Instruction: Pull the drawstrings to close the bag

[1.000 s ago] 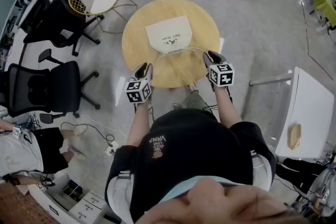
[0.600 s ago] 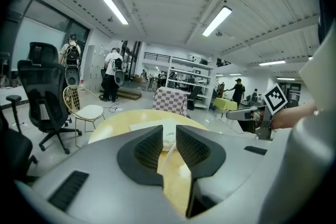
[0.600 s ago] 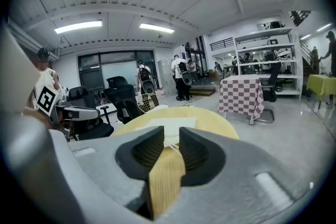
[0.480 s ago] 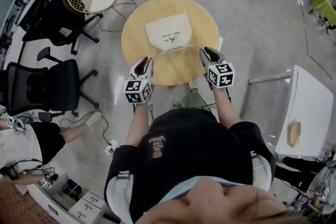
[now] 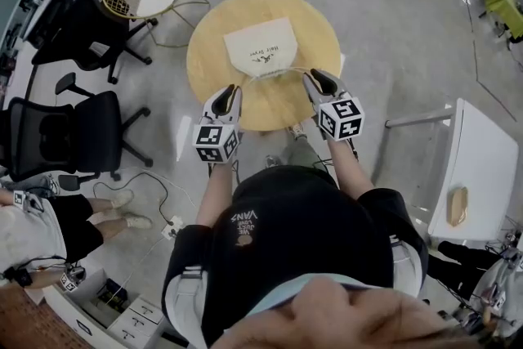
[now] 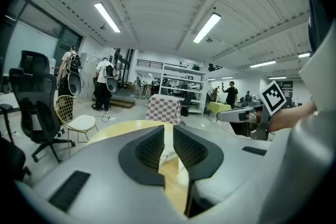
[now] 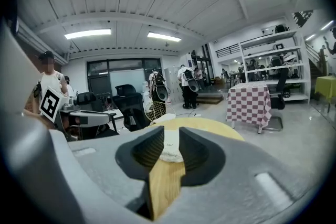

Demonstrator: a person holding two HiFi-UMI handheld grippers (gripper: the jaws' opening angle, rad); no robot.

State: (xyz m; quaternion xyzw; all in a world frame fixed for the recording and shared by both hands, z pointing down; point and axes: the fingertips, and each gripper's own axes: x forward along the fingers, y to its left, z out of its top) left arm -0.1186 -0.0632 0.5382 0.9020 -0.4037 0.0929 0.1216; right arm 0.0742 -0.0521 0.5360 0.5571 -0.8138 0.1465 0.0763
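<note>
Seen from overhead, a person stands at a round pale-wood counter with a grey two-jaw gripper in each hand. A flat cream cloth drawstring bag with small dark print lies near the middle of the counter. Its length runs away from the person, turned slightly to one side. The straight closed end is at the far side, and the gathered mouth narrows to a point on the side nearest the person.

A thin pale drawstring cord runs sideways from that mouth toward both grippers. The left gripper hovers over the near left edge of the counter. The right gripper hovers over the near right edge. Both point toward the bag, and each carries a cube with black-and-white square markers.

In the left gripper view, the left gripper's jaws stand a narrow slit apart. Only the counter and the bag show through the slit. In the right gripper view, the right gripper's jaws stand slightly wider, framing the bag on the counter. No cord can be made out between either pair of jaws. The overhead view is too small to show whether the cord touches them.
</note>
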